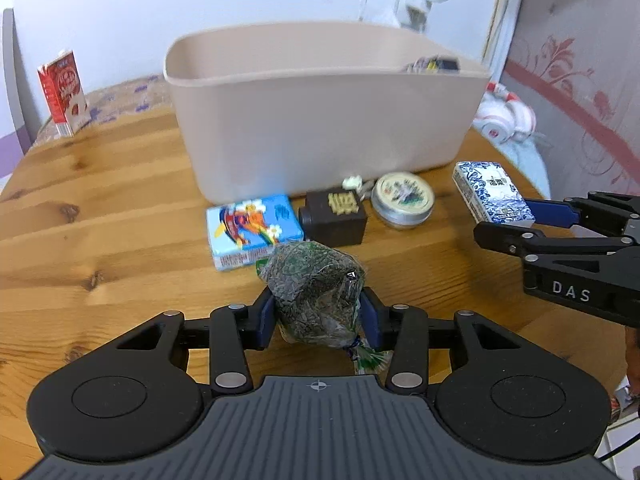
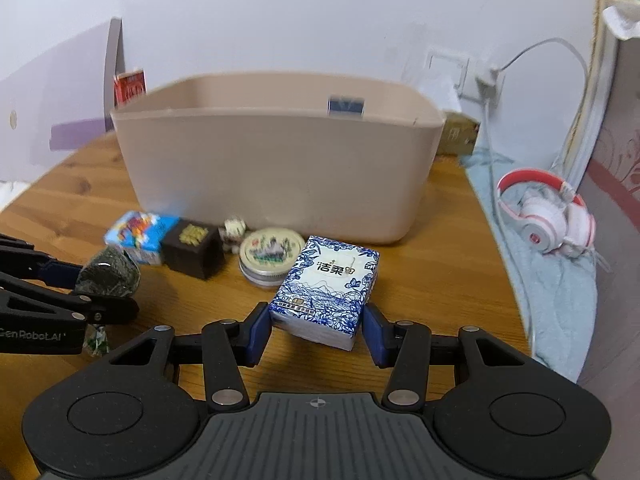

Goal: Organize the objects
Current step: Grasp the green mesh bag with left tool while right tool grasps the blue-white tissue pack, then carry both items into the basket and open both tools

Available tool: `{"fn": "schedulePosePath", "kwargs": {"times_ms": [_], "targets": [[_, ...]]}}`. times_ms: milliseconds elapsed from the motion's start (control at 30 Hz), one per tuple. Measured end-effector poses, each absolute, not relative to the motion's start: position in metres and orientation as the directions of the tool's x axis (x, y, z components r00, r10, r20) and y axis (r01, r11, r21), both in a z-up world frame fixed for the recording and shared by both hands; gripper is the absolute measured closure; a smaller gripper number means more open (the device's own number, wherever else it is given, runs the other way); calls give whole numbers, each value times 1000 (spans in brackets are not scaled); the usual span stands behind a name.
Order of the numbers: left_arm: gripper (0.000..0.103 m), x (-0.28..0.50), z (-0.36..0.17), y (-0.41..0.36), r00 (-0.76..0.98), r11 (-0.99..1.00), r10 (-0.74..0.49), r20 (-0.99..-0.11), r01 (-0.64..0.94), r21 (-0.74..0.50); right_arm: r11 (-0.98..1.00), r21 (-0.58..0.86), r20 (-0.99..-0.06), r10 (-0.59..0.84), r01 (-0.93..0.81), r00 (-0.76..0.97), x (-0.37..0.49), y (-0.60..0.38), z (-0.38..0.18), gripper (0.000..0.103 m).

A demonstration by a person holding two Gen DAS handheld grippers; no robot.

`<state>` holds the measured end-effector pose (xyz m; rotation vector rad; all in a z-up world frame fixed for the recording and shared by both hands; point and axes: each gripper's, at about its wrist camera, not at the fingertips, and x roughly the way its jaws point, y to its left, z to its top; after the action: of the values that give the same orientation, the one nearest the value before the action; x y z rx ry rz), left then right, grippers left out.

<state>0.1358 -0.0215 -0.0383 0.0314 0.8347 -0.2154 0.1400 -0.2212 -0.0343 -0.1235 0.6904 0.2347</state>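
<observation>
We hold a clear bag of dark leaves (image 1: 316, 292) in our left gripper (image 1: 318, 312) jaws and a blue-patterned tissue pack (image 2: 326, 292) in our right gripper (image 2: 318, 326) jaws, the beige bin (image 1: 320, 120) lying just beyond both.

So your bin (image 1: 320, 120) sits toward the back of the table (image 1: 100, 216), with a row lined up right in front of it: carton (image 1: 253, 229) on the left, then the small box (image 1: 334, 216), then the round tin (image 1: 402, 199). A tiny figurine (image 2: 234, 230) stands between box and tin, close to the bin wall. Your left gripper (image 1: 318, 314) has the bag (image 1: 316, 292) in front of that row, and your right gripper (image 2: 318, 326) has the tissue pack (image 2: 326, 292) off to the right. Headphones (image 2: 548, 216) lie further right, off the table.
</observation>
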Motion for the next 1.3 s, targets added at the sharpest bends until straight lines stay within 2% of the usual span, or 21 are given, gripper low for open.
{"fn": "schedulePosePath", "kwargs": {"times_ms": [333, 633, 833, 1300], "targets": [[59, 135, 18, -2, 752, 974, -209, -625, 220, -61, 972, -47, -504, 176, -231, 846, 121, -219, 24, 56], [59, 180, 53, 8, 818, 982, -177, -548, 185, -41, 971, -82, -418, 171, -225, 892, 158, -209, 70, 56], [59, 218, 61, 4, 818, 981, -184, -546, 192, -43, 964, -94, -427, 186, -248, 885, 195, -201, 77, 56], [59, 292, 21, -13, 718, 979, -138, -683, 203, 16, 944, -134, -557, 179, -300, 811, 256, -171, 34, 56]]}}
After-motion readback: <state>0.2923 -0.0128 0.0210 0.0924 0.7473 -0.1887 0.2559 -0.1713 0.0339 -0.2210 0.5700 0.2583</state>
